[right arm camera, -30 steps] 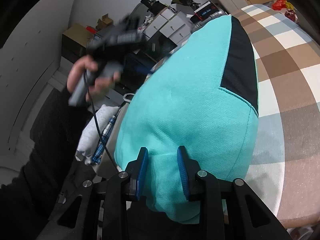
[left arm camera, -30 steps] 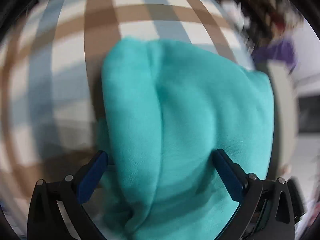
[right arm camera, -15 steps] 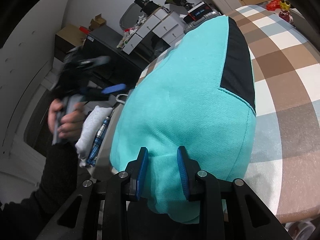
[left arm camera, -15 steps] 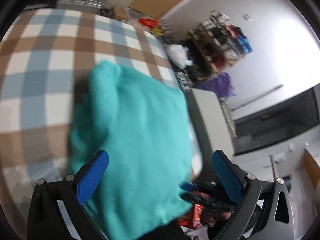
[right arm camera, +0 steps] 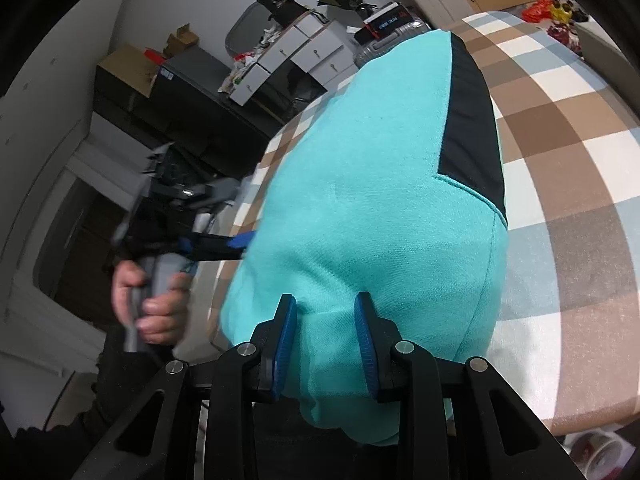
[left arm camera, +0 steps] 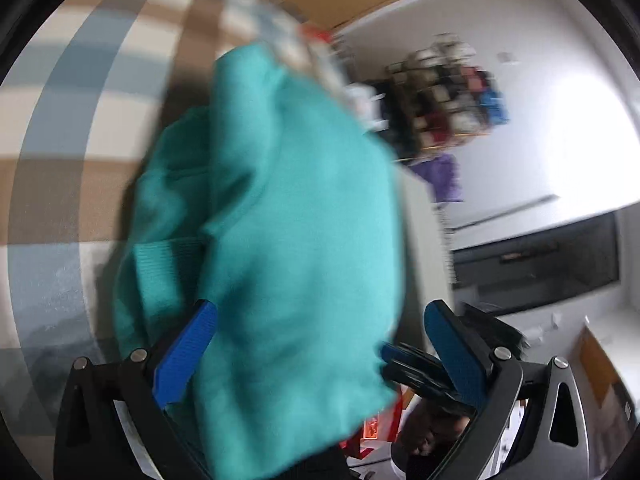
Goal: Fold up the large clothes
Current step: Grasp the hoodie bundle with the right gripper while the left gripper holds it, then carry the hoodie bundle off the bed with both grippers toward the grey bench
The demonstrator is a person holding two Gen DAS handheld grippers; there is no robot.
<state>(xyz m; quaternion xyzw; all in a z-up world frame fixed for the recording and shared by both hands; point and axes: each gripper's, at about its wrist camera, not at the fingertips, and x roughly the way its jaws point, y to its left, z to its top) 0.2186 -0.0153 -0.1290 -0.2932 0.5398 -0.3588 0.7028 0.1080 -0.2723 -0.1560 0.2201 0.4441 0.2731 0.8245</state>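
Checked cloth (right arm camera: 560,128) under teal garment (right arm camera: 380,208), which lies bunched w/ black panel at far side. Right gripper (right arm camera: 326,340) fingers clamped on its near edge. Left gripper (left arm camera: 320,344) fingers spread wide, garment betw. them, not pinched

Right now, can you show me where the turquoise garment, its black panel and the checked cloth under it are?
turquoise garment (right arm camera: 360,240): right wrist view, middle of its bulging front.
black panel (right arm camera: 468,120): right wrist view, centre of the dark strip.
checked cloth (right arm camera: 568,168): right wrist view, bare brown square.

blurred: shoe rack (left arm camera: 448,96) | cut off: teal garment (right arm camera: 372,216) lower edge
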